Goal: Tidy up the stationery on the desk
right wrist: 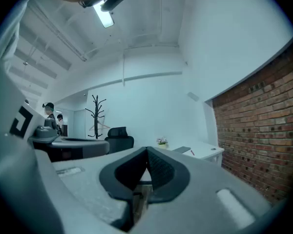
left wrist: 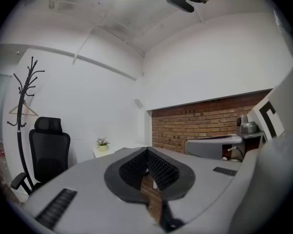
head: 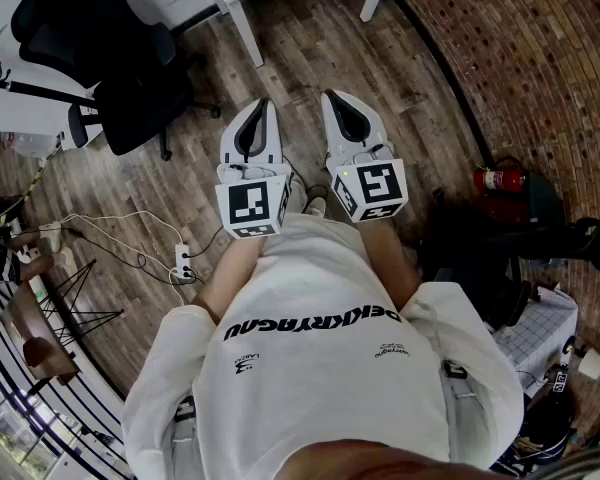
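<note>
Wood floor [head: 310,58], white desk [right wrist: 207,150] well ahead. Held left gripper [head: 262,106] and right gripper [head: 332,98] level, both pressed together, empty. Likely needed closer approach, jaws spread before any pickup.

Bare brown plank floor [head: 310,58] lies open ahead of the left gripper [head: 262,105] and the right gripper [head: 333,98], which are held side by side with only a narrow gap between them. Beyond it, the slanted legs of a white desk [head: 242,26] stand apart, with floor showing between them. A black office chair [head: 120,78] blocks the left side. A white power strip with trailing cables [head: 183,263] lies on the floor at lower left. On the right a red brick wall [head: 520,58] closes the way, with a red fire extinguisher [head: 498,179] at its foot.
</note>
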`<state>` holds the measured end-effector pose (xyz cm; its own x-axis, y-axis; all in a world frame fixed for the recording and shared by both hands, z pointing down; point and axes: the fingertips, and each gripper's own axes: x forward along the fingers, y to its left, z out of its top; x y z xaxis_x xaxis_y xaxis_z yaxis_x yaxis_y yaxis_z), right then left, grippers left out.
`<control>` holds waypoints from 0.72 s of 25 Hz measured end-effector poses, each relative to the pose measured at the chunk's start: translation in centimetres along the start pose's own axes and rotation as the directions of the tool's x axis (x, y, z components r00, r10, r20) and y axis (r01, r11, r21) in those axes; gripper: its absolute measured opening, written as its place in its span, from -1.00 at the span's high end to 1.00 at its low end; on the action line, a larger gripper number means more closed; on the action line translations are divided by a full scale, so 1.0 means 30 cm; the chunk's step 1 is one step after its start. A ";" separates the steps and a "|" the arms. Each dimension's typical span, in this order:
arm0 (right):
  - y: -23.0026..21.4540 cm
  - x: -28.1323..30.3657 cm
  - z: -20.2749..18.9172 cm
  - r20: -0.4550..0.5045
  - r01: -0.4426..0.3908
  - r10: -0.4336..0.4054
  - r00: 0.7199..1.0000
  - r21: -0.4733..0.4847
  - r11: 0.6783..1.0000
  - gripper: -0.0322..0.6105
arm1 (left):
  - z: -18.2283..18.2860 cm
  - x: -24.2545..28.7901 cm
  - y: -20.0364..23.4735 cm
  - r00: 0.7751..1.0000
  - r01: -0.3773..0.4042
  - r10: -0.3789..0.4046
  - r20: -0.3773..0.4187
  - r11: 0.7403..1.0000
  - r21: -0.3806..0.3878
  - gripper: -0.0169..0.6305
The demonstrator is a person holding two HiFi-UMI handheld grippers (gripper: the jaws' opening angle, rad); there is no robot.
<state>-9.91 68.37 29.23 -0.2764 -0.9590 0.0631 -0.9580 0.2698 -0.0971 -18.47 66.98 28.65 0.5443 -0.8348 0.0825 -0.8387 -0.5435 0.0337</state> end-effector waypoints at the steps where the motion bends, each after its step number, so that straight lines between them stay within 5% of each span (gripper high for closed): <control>1: -0.002 -0.003 0.001 0.005 -0.004 0.004 1.000 0.004 1.000 0.90 | -0.002 -0.001 -0.006 1.000 -0.001 0.001 0.000 1.000 0.001 0.95; 18: -0.141 0.129 -0.029 0.008 -0.001 0.001 1.000 0.035 0.999 0.90 | -0.083 0.180 0.036 0.999 -0.018 0.017 -0.027 1.000 -0.008 0.95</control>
<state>-6.99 63.60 30.75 -0.2770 -0.9593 0.0551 -0.9544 0.2680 -0.1317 -16.47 62.12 31.60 0.5289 -0.8415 0.1103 -0.8483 -0.5279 0.0402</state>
